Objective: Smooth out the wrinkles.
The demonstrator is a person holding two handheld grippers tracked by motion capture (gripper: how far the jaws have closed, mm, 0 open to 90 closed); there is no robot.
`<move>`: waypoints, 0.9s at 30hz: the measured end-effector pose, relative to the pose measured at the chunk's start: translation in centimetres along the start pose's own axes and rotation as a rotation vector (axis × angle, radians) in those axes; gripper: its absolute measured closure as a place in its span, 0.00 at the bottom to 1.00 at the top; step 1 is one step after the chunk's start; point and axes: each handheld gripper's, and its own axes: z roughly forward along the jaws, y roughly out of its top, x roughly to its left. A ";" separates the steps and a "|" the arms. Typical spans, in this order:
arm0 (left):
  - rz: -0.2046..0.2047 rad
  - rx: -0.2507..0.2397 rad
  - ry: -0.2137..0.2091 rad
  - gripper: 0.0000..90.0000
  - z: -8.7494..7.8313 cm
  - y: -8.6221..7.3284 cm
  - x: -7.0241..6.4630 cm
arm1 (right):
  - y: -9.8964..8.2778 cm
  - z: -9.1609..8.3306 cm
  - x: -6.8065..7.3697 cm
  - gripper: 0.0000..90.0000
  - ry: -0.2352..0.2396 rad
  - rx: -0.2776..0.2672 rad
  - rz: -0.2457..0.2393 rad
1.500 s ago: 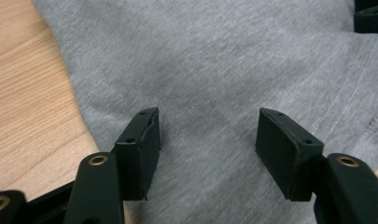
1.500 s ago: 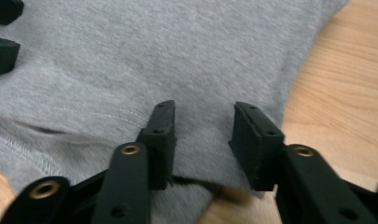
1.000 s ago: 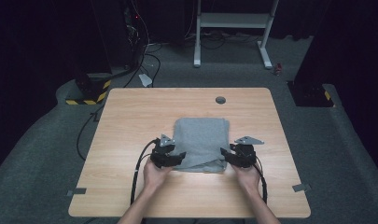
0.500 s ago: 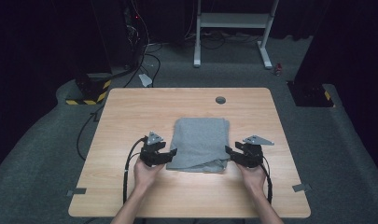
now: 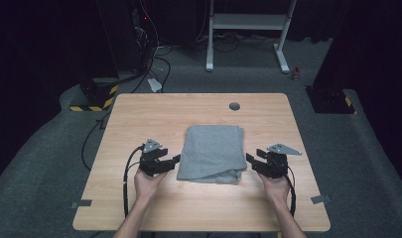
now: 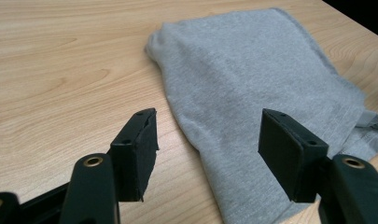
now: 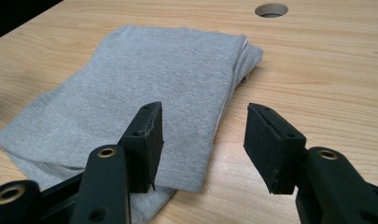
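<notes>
The left gripper [image 5: 174, 159] is hovering just off the left edge of the folded grey cloth [image 5: 211, 159], its jaws having just been opening and now spread with nothing between them. The cloth is lying flat in a neat rectangle on the desk [image 5: 139, 119], nearer the front edge than the back, so the folding is looking essentially done. The right gripper [image 5: 250, 160] is standing released just off the cloth's right edge, leaving perhaps only a final tidy or pulling away.
</notes>
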 end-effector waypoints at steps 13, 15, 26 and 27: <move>-0.035 -0.065 0.045 0.40 -2.2 -0.7 1.9 | -0.1 -1.5 -0.8 0.52 -0.017 -0.018 -0.008; -0.042 -0.061 0.057 0.40 -2.3 -1.0 2.3 | -0.2 -1.5 -1.1 0.52 -0.021 -0.019 -0.004; -0.051 -0.028 0.150 0.40 -3.0 -2.9 4.1 | -1.2 -2.8 -2.6 0.52 -0.054 -0.020 0.019; -0.041 -0.023 0.162 0.40 -3.1 -3.0 4.1 | -1.3 -2.9 -2.8 0.52 -0.058 -0.018 0.028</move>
